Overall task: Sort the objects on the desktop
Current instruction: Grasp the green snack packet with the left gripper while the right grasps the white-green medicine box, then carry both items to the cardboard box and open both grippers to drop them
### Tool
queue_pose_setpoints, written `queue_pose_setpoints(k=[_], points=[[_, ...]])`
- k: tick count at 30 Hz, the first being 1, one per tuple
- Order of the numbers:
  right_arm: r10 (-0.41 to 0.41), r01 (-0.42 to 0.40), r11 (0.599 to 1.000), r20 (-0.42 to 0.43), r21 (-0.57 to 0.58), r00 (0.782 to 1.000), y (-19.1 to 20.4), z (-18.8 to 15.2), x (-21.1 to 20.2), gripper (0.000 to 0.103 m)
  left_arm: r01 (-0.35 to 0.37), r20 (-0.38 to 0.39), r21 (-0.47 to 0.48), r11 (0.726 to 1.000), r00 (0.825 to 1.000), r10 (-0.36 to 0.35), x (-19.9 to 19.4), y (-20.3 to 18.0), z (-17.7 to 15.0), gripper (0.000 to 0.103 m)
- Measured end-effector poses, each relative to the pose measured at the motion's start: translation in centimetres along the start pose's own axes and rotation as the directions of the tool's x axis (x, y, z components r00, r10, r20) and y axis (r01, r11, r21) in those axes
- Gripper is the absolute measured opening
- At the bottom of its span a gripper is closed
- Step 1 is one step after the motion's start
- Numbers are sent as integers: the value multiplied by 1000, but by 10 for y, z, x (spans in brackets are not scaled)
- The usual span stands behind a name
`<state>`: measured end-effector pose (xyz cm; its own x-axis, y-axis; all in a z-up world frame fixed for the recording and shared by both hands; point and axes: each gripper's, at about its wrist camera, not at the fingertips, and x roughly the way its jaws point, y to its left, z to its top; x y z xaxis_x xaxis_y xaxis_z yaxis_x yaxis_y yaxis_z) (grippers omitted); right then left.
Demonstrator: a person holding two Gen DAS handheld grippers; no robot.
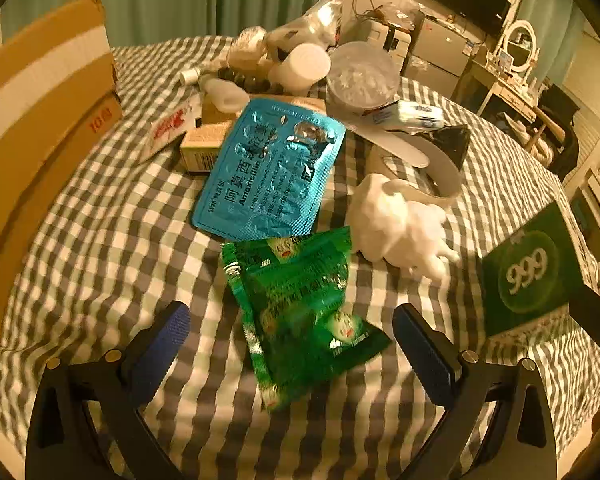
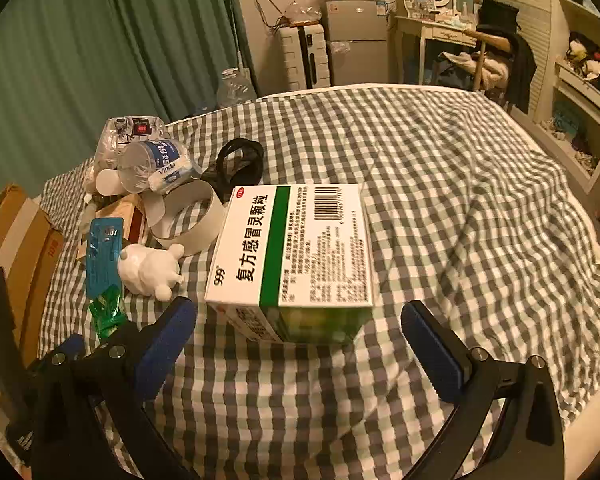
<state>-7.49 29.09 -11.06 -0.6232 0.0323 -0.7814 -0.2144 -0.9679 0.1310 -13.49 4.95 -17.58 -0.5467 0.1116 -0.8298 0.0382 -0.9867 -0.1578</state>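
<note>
Green sachet (image 1: 300,312) lies on the checked cloth (image 1: 100,240) between the spread jaws of the left gripper (image 1: 292,344), ungripped. Right gripper (image 2: 300,332), also wide, faces the medicine box (image 2: 292,244) mid-cloth. Approach stage; next, probably lower and close.

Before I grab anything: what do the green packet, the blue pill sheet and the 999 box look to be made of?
Green packet: thin glossy plastic or foil film, going by its crinkles and glints. Blue pill sheet: shiny foil-backed blister card, with embossed pockets and one torn open. 999 box: printed cardboard with a smooth finish, sharp folded edges and a barcode.
</note>
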Motion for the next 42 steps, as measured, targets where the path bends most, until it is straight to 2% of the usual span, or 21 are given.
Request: queue_pose_setpoints(k=[1,5,7,9,10,11,12,13,21,27,35,42], points=[[-3,3,1000,-2,-2,1000,0,1,2,103,7,-7,-9,1000,1000,-7,3,2,1,89],[-10,10,1000,-20,-6,1000,1,5,13,103,18,-12,-21,1000,1000,-18,8,8,1,79],[-6,6,1000,-33,-2,999,0,7,19,102,22,-1,-9,1000,1000,-22,7,10,1,67],[3,-3,1000,-49,-2,999,0,7,23,95,32,3,-7,999,999,-32,5,13,0,63],[15,-15,1000,-60,2,998,0,7,24,84,42,9,-11,999,999,-42,3,15,0,58],[19,-19,1000,-75,9,997,-1,6,26,80,56,14,-16,998,998,-56,1,17,0,57],[23,-22,1000,-73,11,997,-2,5,26,79,71,13,-15,997,997,-71,-1,18,-1,53],[24,-23,1000,-66,10,998,-2,5,24,78,75,14,-9,997,997,-75,-2,17,0,44],[25,-25,999,-26,26,999,-2,-2,0,76,106,17,46,993,994,-107,-29,21,-8,41],[48,-48,999,1,-6,999,14,-12,-33,76,108,64,56,993,992,-111,-66,35,-7,41],[98,-95,993,40,-68,994,63,-21,-81,76,86,149,62,994,984,-94,-127,61,8,41],[225,-215,966,59,-144,973,127,-22,-124,76,44,205,71,996,977,-58,-180,94,36,41]])
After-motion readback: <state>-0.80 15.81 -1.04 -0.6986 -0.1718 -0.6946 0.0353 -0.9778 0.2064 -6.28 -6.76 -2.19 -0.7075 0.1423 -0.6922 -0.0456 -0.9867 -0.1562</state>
